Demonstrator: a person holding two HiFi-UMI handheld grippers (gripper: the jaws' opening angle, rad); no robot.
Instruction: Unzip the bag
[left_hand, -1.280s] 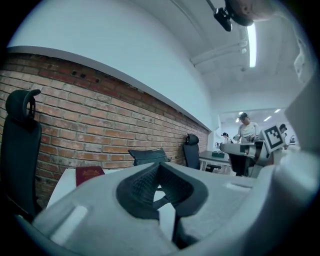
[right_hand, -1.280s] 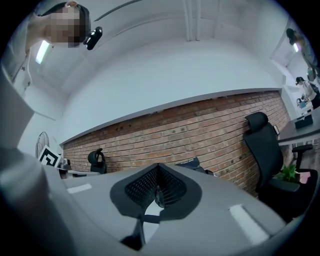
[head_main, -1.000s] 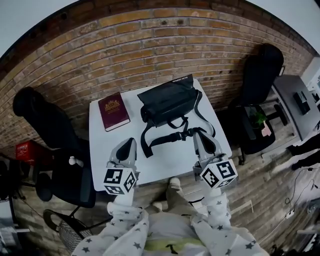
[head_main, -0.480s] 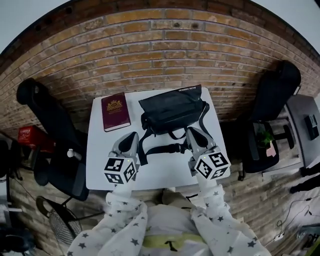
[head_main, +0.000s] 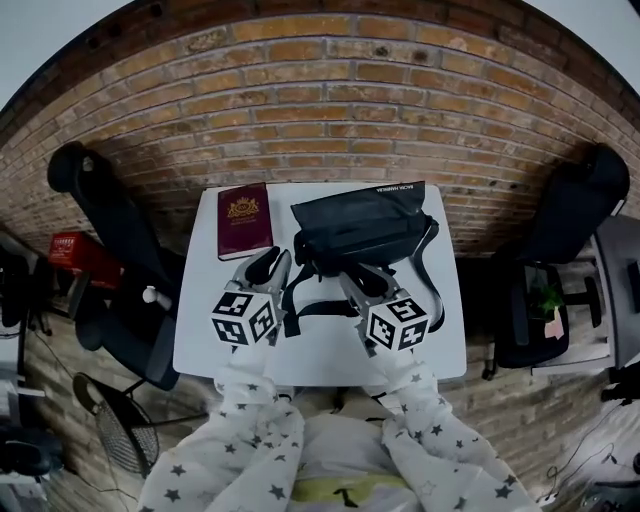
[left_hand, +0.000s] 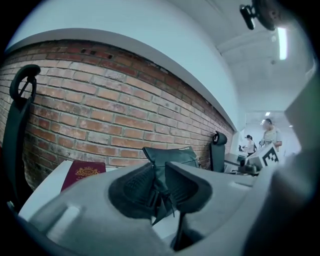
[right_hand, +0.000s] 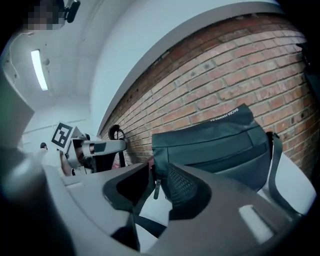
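1. Both grippers are over the white table (head_main: 320, 350), right up at the near side of the black bag (head_main: 365, 222).
2. The bag sits toward the back of the table, close to the brick wall (head_main: 320, 120). It's lying flat, with its strap (head_main: 318, 305) trailing toward me between the two tools.
3. The left gripper (head_main: 272, 262) is at the bag's left end. Its jaws are opening, but there's only a narrow gap so far. In the left gripper view I see black fabric from that end of the bag in the gap, though the pads don't look clamped on it.
4. The right gripper (head_main: 352, 277) is just beside it, at the bag's front edge. Its jaws are opening too, spread noticeably wider. In the right gripper view the zipper pull (right_hand: 156, 189) hangs down between them, touching neither pad as far as I can tell.
5. A burgundy book with a gold crest (head_main: 245, 220) lies left of the bag, near it but not touching.
6. There's a black office chair (head_main: 100, 230) on the left of the table and another one (head_main: 575, 220) on the right.
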